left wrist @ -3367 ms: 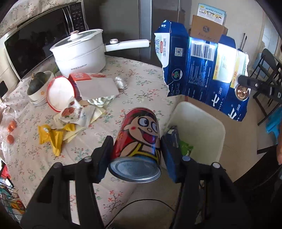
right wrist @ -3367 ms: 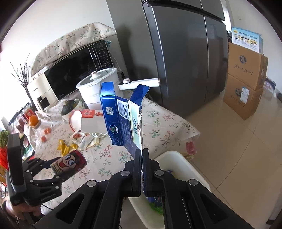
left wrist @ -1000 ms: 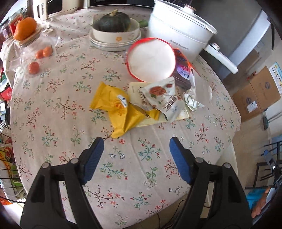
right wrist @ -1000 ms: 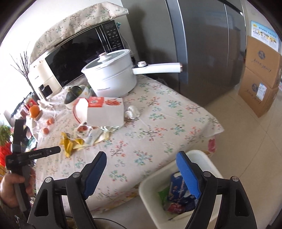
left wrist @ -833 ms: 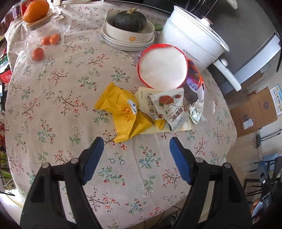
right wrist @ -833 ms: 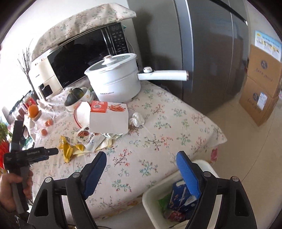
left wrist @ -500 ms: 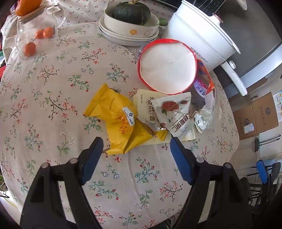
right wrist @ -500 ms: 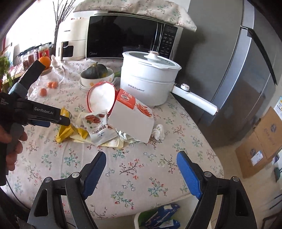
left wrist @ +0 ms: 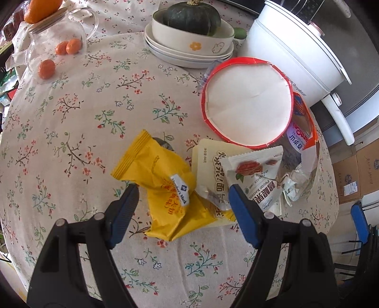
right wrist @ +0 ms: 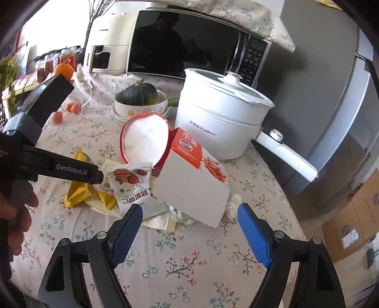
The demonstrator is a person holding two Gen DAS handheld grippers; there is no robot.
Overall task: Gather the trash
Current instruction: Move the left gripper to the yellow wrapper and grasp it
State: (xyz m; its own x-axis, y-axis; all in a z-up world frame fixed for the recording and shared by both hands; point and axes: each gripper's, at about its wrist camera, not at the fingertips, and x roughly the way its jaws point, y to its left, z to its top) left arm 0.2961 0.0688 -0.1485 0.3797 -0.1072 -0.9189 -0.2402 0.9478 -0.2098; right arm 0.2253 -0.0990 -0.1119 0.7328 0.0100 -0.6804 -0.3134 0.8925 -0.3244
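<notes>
A heap of trash lies on the floral tablecloth: a crumpled yellow wrapper, a white pecan packet, a cream packet, a round red-rimmed lid and a torn orange-and-white box. My left gripper hovers open just above the yellow wrapper, which lies between its blue fingertips. My right gripper is open in front of the box's lower edge, with nothing between its pads. In the right wrist view the left gripper reaches in from the left over the wrapper.
A white electric pot with a long handle stands behind the heap. A bowl with a dark squash sits on stacked plates. Small oranges and a glass jar lie at the far left. A microwave and a grey fridge are behind.
Both grippers moved from the bin at the table's edge toward the trash heap. The left one sank closer over the yellow wrapper. The right view swung and rolled toward the box.
</notes>
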